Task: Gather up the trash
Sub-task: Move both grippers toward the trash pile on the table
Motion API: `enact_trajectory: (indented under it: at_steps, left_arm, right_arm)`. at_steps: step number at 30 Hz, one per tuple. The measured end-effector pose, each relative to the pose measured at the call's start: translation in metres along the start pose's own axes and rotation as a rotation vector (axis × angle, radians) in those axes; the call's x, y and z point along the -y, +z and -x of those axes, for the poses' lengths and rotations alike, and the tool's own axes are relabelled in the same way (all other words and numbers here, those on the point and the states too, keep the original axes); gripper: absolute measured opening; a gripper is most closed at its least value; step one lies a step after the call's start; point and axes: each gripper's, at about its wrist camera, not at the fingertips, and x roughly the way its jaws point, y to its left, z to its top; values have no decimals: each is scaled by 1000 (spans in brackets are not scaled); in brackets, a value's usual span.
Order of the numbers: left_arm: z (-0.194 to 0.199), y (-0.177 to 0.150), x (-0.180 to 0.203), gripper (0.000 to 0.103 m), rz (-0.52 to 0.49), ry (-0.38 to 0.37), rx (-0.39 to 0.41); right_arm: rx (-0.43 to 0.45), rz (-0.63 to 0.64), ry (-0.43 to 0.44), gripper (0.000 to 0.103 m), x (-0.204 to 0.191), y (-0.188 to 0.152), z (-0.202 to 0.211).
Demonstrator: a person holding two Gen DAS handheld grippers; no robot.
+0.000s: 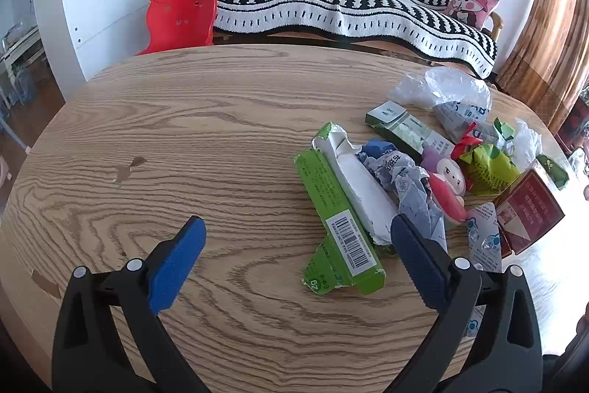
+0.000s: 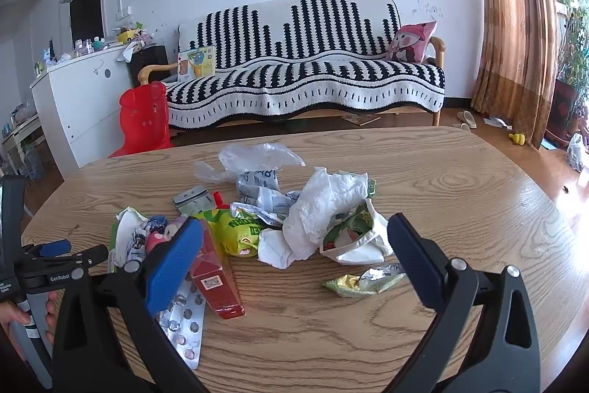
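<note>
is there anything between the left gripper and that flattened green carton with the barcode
Nothing visible blocks it. The left gripper is open over bare wooden table, and the green carton lies right by its right finger, nearest of the trash pile. Crumpled printed paper rests against the carton's far side, not in the approach path.

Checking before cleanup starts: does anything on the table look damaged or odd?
Yes. The green carton is torn open and flattened, white lining showing. A used blister pack lies by the red box. Both are litter in the pile.

Bare wooden table (image 1: pixel 184 142) left of the trash pile (image 2: pixel 294 223); green carton (image 1: pixel 342 227) at its near-left edge.
</note>
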Motion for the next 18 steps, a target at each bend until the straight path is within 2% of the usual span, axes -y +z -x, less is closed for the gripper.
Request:
enact_trajectory:
  at_steps: [18]
  left_arm:
    - [-8,-2,-8,98,7,15,-10]
  right_arm:
    - [-2,-7,-5,97,5,1,1]
